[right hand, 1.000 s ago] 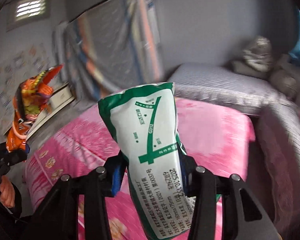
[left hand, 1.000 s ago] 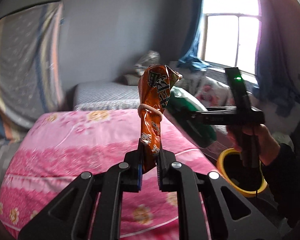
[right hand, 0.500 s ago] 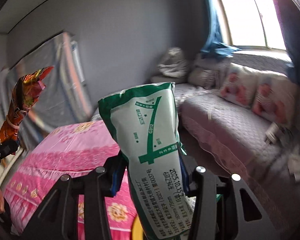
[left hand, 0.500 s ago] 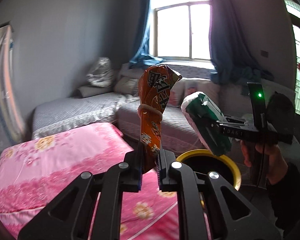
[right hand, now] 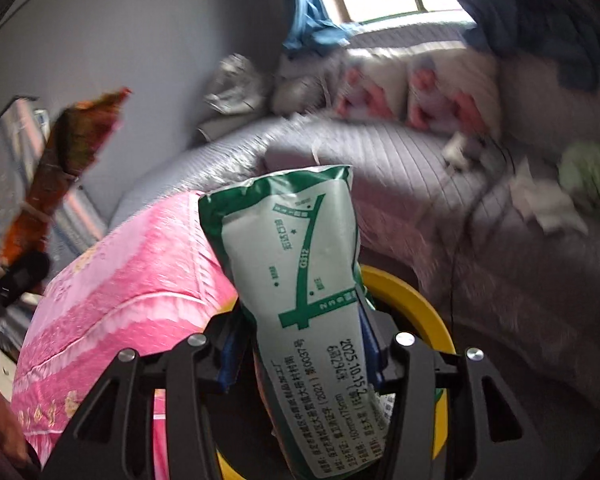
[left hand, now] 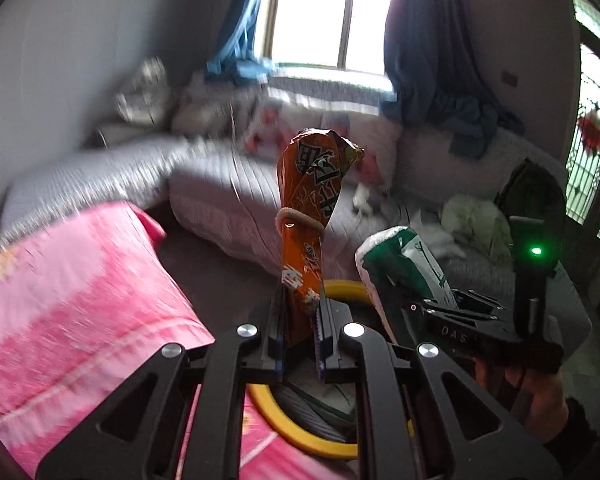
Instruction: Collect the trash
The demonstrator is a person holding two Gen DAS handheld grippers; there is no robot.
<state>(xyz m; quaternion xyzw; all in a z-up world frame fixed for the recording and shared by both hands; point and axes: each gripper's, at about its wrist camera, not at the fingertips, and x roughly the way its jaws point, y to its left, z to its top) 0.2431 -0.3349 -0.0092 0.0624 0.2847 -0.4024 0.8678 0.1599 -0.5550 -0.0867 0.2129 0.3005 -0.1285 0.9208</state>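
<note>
An orange snack bag [left hand: 312,184], tied round with a rubber band, stands upright in my left gripper [left hand: 300,320], which is shut on its lower end. A green-and-white packet [right hand: 300,248] sits between the pads of my right gripper [right hand: 300,344]. These jaws are opening, though the packet still stands held between them. Below both grippers lies a bin with a yellow rim [left hand: 300,436] and a dark inside. The packet [left hand: 404,256] hangs over the bin's rim [right hand: 412,300]. The orange bag [right hand: 72,152] shows blurred at the left of the right wrist view.
A bed with a pink flowered cover [left hand: 60,300] lies left of the bin. A grey sofa [left hand: 228,184] with cushions and scattered white scraps runs behind it under a window [left hand: 340,12]. A person's hand [left hand: 532,392] grips the right tool.
Both grippers have swung from over the pink bed toward the sofa and sunk. The yellow-rimmed bin has come in right beneath them. Each still carries its bag.
</note>
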